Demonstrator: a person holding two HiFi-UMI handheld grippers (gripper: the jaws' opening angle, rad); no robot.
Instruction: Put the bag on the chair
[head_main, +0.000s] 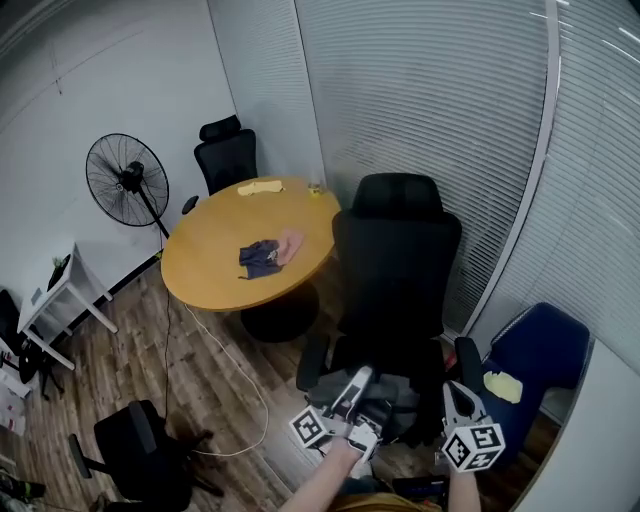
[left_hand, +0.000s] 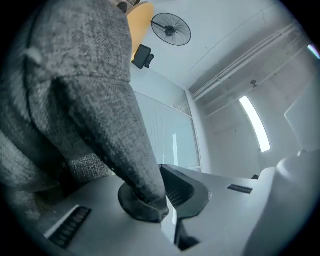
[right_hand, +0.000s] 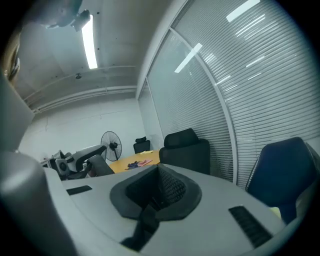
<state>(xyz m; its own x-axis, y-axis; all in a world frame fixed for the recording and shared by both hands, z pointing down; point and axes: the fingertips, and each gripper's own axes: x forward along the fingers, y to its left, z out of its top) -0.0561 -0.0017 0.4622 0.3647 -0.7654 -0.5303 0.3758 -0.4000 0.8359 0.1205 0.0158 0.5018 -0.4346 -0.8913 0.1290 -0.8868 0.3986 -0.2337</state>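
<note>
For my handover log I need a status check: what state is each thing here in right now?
black chair: upright, seat toward the person.
bag: grey, over that chair's seat.
left gripper: shut on the bag's strap.
right gripper: shut, nothing in it.
blinds: closed.
ceiling light: on.
</note>
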